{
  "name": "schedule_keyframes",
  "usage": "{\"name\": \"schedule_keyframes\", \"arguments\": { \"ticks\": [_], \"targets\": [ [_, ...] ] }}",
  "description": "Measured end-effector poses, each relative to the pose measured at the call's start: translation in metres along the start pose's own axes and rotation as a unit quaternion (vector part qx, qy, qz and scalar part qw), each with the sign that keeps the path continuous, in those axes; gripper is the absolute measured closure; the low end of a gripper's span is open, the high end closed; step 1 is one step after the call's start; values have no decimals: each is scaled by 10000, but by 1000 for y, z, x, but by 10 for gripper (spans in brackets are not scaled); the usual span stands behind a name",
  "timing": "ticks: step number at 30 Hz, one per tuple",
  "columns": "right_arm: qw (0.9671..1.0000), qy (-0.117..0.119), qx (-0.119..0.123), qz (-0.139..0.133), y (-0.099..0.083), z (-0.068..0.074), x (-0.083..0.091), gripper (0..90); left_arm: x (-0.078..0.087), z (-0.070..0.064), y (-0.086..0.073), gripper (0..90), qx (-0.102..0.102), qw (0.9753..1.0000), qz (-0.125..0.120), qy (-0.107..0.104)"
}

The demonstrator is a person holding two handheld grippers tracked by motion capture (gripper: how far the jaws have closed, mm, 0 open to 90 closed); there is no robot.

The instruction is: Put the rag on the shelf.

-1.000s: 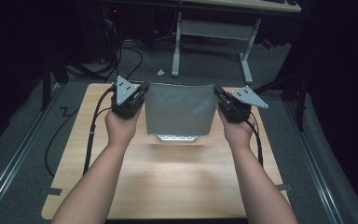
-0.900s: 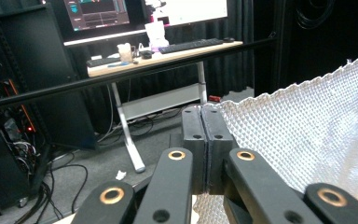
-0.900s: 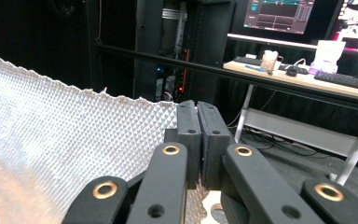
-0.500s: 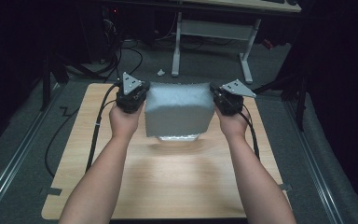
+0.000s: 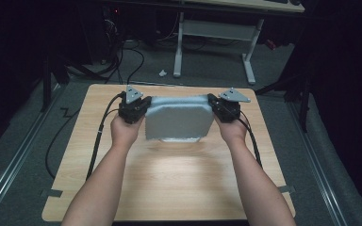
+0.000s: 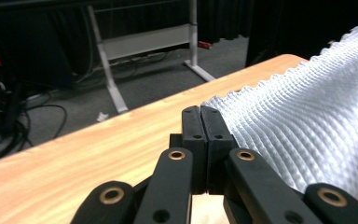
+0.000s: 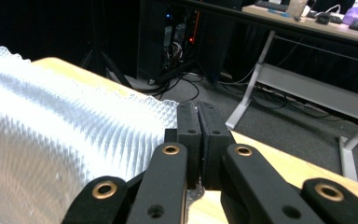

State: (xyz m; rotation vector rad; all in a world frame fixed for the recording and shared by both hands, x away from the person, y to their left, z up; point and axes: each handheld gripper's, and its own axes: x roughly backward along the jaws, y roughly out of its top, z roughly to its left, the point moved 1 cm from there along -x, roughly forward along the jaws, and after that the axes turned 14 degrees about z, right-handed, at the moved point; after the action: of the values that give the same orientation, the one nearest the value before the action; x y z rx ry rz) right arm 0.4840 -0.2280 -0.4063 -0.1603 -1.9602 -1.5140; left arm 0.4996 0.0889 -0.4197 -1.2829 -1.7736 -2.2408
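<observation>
High view: left gripper and right gripper, jaws clamped on the cloth's top corners, hold it spread above the table; laying down or folding remains.

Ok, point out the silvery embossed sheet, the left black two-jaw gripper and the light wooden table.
silvery embossed sheet (image 5: 179, 120), high view, middle of its hanging face.
left black two-jaw gripper (image 6: 200, 122), left gripper view, seam between the closed jaws at the sheet's corner.
light wooden table (image 5: 169, 183), high view, bare top.
</observation>
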Motion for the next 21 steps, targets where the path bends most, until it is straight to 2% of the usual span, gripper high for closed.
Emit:
{"name": "schedule_keyframes", "arguments": {
  "ticks": [5,14,21],
  "targets": [
    [10000,44,41,64,-12,0,-2,896,-2,-6,-10,895,-84,9999,66,-96],
    [9999,114,43,120,-24,3,-1,896,-7,-10,-26,896,-32,9995,119,-304],
    [9997,136,34,221,-33,5,-6,896,-9,-12,-34,895,-16,9991,177,-383]
  ]
}}
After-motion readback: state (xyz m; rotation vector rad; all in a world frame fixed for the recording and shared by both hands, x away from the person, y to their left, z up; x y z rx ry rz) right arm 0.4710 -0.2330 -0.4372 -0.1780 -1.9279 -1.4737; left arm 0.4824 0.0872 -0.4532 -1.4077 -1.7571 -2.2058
